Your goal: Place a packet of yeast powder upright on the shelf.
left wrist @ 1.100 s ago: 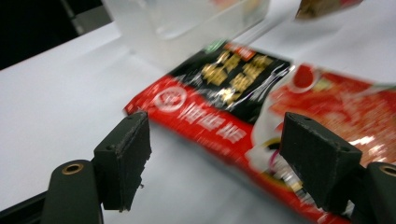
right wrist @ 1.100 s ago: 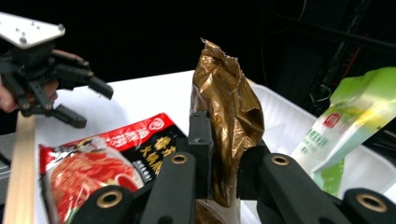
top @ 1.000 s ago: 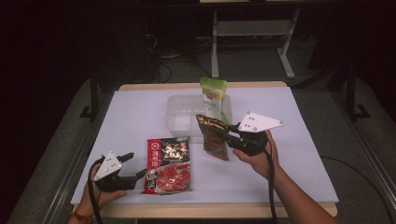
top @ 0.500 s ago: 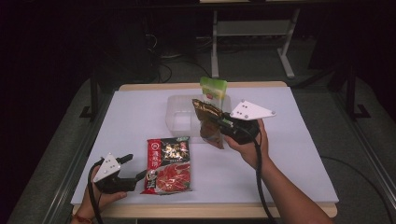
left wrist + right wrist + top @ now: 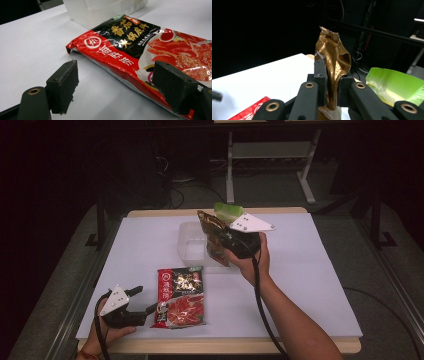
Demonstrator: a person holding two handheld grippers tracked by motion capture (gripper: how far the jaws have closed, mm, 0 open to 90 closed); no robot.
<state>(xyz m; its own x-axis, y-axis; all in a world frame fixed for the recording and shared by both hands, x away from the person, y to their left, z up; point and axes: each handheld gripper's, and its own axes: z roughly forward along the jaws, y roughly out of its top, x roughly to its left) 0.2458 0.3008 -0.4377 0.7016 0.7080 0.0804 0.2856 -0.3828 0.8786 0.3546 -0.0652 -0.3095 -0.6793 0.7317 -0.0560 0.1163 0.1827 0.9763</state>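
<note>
right gripper [image 5: 216,236]: clamped on brown pouch [image 5: 334,62], held above clear tub [image 5: 192,247]
left gripper [image 5: 145,302]: jaws apart, red packet [image 5: 150,52] lying between them

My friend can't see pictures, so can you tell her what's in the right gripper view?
The right gripper is shut on a crinkly gold-brown packet, held up in the air. A green packet lies behind it on the right, and a corner of the red packet shows on the white table.
</note>
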